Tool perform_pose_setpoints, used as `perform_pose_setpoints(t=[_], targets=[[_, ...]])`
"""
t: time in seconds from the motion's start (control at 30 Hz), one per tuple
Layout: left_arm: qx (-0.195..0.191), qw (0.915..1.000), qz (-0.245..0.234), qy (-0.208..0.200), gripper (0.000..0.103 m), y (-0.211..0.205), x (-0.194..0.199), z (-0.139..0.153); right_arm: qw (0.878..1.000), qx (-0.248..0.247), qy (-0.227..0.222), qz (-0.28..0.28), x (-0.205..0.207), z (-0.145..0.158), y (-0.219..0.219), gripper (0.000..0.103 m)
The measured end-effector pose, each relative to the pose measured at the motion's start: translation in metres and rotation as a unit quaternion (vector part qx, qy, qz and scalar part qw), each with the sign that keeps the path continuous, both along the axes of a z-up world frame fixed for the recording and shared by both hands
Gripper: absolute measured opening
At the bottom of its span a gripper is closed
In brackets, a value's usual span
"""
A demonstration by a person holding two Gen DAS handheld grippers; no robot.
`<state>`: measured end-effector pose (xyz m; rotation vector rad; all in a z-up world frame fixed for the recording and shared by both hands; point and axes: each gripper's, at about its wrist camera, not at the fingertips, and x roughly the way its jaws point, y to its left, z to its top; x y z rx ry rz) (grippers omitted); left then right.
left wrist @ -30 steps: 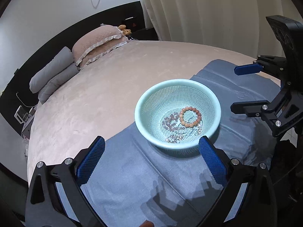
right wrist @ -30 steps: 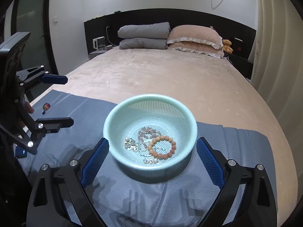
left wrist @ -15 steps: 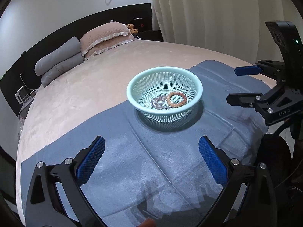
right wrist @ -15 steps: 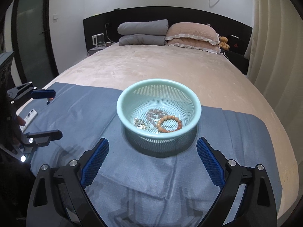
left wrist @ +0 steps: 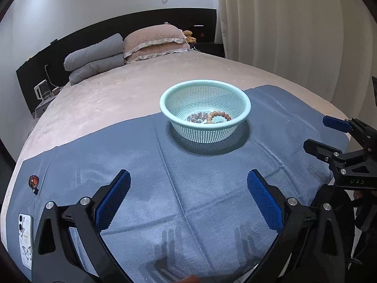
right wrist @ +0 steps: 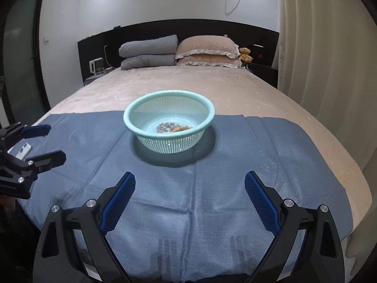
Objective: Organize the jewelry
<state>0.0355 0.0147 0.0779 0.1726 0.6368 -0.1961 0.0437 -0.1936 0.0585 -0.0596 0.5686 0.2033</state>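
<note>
1. On the bed (right wrist: 165, 87), across its near end: blue cloth (right wrist: 188, 188), spread flat with fold creases.
2. Basket (left wrist: 205, 110), mint-green plastic mesh, round; stands upright on the cloth toward its far edge.
3. Inside the basket, on its floor: orange-brown bead bracelet (left wrist: 218, 116), with a grey-purple bead strand (left wrist: 196, 118) touching it on the left.
4. Left of the basket, near the cloth's left border: small red-brown bead pendant (left wrist: 33, 181), lying alone.
5. Nearer than the pendant, at the cloth's corner: phone (left wrist: 25, 240), white case with butterfly print, face down.
6. Left gripper (left wrist: 188, 198): blue-padded fingers spread wide, nothing between them; above the cloth, well short of the basket.
7. Right gripper (right wrist: 189, 198): fingers likewise wide apart and empty; to the right of the left gripper, also short of the basket.
8. Beyond the basket, at the dark headboard: grey pillows (right wrist: 148, 52), pink frilled pillows (right wrist: 207, 52), small teddy bear (right wrist: 245, 54).
</note>
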Motion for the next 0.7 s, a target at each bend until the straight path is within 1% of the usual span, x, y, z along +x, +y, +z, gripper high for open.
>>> perform_pose_setpoints(t=[0.03,0.13,0.23,0.4,0.6,0.7], targets=[[0.001,1.0000,0.006,-0.002,0.097,-0.001,-0.002,-0.001,1.000,-0.003,-0.004,-0.001,-0.002,-0.001,0.001,0.090],[-0.017,0.9997,0.017,-0.001,0.097,0.000,-0.008,-0.005,1.000,-0.004,-0.023,-0.001,-0.009,-0.005,0.000,0.090],[-0.041,0.9987,0.029,0.003,0.097,0.007,-0.010,-0.010,1.000,0.005,-0.020,0.000,-0.012,-0.011,-0.001,0.090],[-0.050,0.9980,0.039,0.002,0.097,0.013,-0.010,-0.014,1.000,0.005,-0.020,-0.003,-0.013,-0.017,-0.003,0.090],[-0.050,0.9979,0.041,0.004,0.097,0.014,-0.009,-0.017,1.000,0.004,-0.015,-0.004,-0.012,-0.021,-0.007,0.090],[-0.039,0.9987,0.031,0.003,0.097,0.012,-0.011,-0.019,1.000,0.004,-0.012,0.000,-0.011,-0.022,-0.006,0.090]])
